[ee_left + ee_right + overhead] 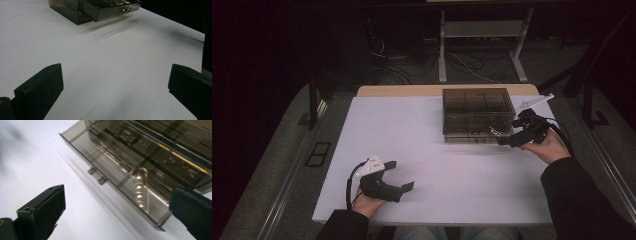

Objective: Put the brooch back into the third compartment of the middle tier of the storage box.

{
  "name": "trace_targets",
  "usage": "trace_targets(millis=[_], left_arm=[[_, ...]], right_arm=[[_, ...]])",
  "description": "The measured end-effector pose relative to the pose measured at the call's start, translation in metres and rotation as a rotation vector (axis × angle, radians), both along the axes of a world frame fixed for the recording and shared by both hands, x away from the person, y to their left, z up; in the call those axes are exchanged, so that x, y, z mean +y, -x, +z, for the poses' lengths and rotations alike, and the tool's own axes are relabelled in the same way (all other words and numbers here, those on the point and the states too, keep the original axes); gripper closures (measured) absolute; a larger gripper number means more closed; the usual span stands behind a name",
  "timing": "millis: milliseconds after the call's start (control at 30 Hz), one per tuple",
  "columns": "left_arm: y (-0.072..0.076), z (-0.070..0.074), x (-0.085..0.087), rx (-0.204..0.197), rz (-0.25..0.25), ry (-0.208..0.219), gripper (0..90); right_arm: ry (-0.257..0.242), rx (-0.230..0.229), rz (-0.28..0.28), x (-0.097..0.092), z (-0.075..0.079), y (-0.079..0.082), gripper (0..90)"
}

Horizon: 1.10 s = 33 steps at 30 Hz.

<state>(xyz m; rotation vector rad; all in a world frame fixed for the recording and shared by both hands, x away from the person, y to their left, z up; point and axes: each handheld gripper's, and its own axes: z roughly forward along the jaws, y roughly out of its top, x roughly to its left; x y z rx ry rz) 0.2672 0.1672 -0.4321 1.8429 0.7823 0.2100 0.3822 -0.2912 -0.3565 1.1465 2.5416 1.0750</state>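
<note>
While hovering at the right front corner of the smoky clear drawer box [477, 115] on the white table [422, 165], spreading wide and gripping nothing: right gripper [504, 134], high view. Resting low near the table's front edge, well apart from the box, likewise spread and empty: left gripper [401, 175]. Looking along the left gripper view, seeing the drawer [110, 11] pulled out. Looking along the right gripper view, finding the gold pearl pin [142, 192] lying inside the drawer's right end, between the jaws yet untouched. Probably best: backing straight off, avoiding knocking the drawer front [112, 180] or dragging the pin.
</note>
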Motion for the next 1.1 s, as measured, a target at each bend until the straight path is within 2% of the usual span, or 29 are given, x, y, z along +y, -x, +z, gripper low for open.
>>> trace_targets(millis=[133,700,1100], left_arm=[[0.000,0.000,0.000,0.000,-0.001,0.000,0.0],[0.000,0.000,0.000,-0.001,-0.001,-0.001,0.0],[0.001,0.000,0.000,-0.003,-0.004,-0.003,0.0]], right_arm=[[-0.052,-0.019,-0.010,0.002,0.003,0.010,0.3],[-0.113,-0.044,0.009,0.012,-0.006,0.044,0.4],[-0.134,-0.058,0.055,0.022,-0.012,0.064,0.4]])
